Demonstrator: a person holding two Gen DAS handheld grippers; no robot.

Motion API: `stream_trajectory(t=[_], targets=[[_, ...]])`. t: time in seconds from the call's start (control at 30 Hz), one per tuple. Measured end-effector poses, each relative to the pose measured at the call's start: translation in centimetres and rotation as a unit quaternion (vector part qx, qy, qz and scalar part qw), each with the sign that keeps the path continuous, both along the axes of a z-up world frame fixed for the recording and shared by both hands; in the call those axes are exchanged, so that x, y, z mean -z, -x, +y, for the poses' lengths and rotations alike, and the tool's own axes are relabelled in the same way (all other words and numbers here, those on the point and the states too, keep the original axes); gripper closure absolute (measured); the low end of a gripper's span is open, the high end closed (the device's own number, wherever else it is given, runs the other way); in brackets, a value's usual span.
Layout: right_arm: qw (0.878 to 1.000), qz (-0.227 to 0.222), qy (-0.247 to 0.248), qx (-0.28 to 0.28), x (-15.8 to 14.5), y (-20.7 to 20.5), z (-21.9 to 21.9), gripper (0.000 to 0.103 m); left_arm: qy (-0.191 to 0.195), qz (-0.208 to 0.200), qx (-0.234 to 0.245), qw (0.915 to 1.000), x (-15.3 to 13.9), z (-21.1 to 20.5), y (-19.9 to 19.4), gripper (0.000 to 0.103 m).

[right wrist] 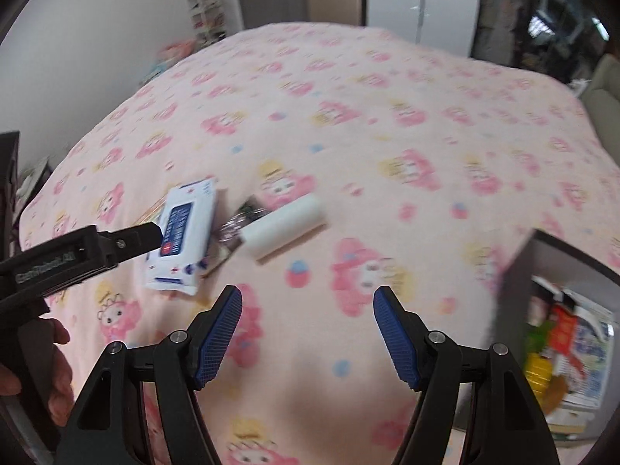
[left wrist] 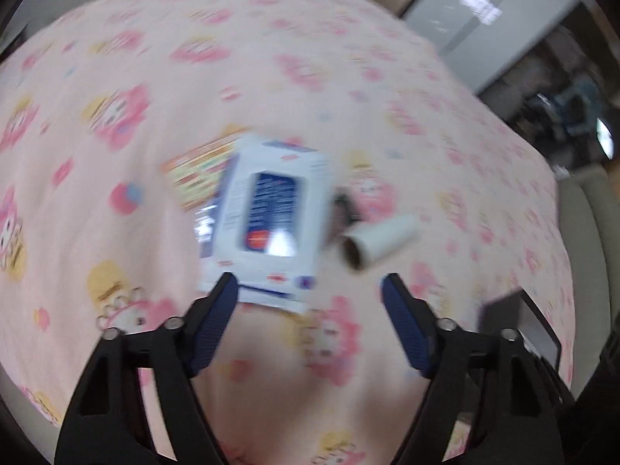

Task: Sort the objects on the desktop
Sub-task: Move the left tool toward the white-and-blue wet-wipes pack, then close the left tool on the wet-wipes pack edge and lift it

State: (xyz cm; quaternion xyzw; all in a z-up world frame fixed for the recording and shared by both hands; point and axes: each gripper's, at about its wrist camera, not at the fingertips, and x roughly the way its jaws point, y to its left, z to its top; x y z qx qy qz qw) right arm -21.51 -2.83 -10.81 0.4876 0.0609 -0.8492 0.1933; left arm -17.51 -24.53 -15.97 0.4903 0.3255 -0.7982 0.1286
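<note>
The left hand-held gripper (left wrist: 310,290) hangs with its jaws apart and nothing between them, over a desk (left wrist: 271,58) draped in a pink cartoon-print cloth. Just ahead of its fingertips lies a white wet-wipe pack (left wrist: 271,217) with a blue label, resting on a colourful striped packet (left wrist: 197,174). To the front right of the pack lies a white roll (left wrist: 381,240) with a cardboard core. The right hand-held gripper (right wrist: 308,298) is likewise open and empty, the roll ahead of it; a grey bin (right wrist: 562,271) of sorted items sits to its right.
</note>
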Motion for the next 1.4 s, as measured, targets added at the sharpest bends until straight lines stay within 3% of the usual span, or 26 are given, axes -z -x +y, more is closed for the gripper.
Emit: stream_trajectory(t=[0.07, 0.17, 0.23, 0.4, 0.5, 0.57, 0.6, 0.63, 0.67, 0.77, 1.0, 1.1, 1.2, 1.23, 1.3, 1.4], targets=[[0.999, -0.019, 0.01, -0.025, 1.7, 0.1, -2.5, 0.036, -0.023, -0.013, -0.053, 0.9983, 1.5, -2.3, -0.4, 0.046], [0.997, -0.045, 0.014, -0.057, 4.0, 0.4, -5.7, 0.037, -0.016, -0.017, -0.134, 0.9907, 2.2, -4.8, -1.4, 0.047], [0.996, -0.058, 0.01, -0.063, 5.4, 0.9, -7.1, 0.037, -0.026, -0.018, -0.151, 0.9881, 2.9, -5.3, -1.7, 0.047], [0.995, -0.086, 0.02, -0.048, 8.2, 2.8, -8.3, 0.037, -0.109, -0.049, -0.115, 0.9861, 6.5, -4.7, -0.6, 0.047], [0.99, -0.118, 0.051, -0.053, 9.8, 3.3, -8.3, 0.037, -0.138, -0.048, -0.111, 0.983, 7.2, -3.8, -0.4, 0.048], [0.986, -0.136, 0.071, -0.069, 10.5, 3.3, -8.4, 0.04, -0.13, -0.046, -0.118, 0.9835, 7.0, -2.9, -0.7, 0.054], [0.985, -0.135, 0.075, -0.074, 10.5, 3.1, -8.4, 0.046, -0.127, -0.046, -0.117, 0.9839, 7.0, -2.4, -0.8, 0.062], [0.985, -0.133, 0.078, -0.078, 10.6, 2.9, -8.3, 0.063, -0.12, -0.048, -0.112, 0.9853, 6.9, -1.8, -0.8, 0.07], [0.985, -0.129, 0.08, -0.08, 10.4, 2.7, -8.2, 0.073, -0.114, -0.049, -0.107, 0.9865, 6.8, -1.2, -0.8, 0.071], [0.99, -0.093, 0.076, -0.076, 9.1, 2.1, -7.3, 0.08, -0.098, -0.045, -0.089, 0.9901, 6.2, 0.1, -0.8, 0.074], [0.994, -0.068, 0.08, -0.036, 6.8, 0.8, -2.6, 0.086, -0.108, -0.035, -0.016, 0.9934, 5.1, 5.9, -1.7, 0.076], [0.995, -0.067, 0.075, 0.002, 7.1, -1.1, 0.9, 0.086, -0.159, -0.049, 0.034, 0.9855, 6.5, 8.3, -1.1, 0.077], [0.99, -0.091, 0.091, 0.05, 7.9, -2.0, 4.8, 0.086, -0.205, -0.061, 0.036, 0.9763, 7.1, 8.8, -1.2, 0.074], [0.991, -0.089, 0.085, 0.06, 7.9, -2.2, 5.4, 0.086, -0.198, -0.062, 0.027, 0.9778, 7.0, 8.6, -1.2, 0.074], [0.993, -0.078, 0.064, 0.062, 7.5, -2.3, 5.5, 0.086, -0.144, -0.05, -0.005, 0.9884, 5.9, 7.3, -1.3, 0.072], [0.991, -0.092, 0.081, 0.048, 7.6, -2.3, 4.8, 0.086, -0.098, -0.029, -0.041, 0.9939, 4.9, 5.7, -1.3, 0.065]])
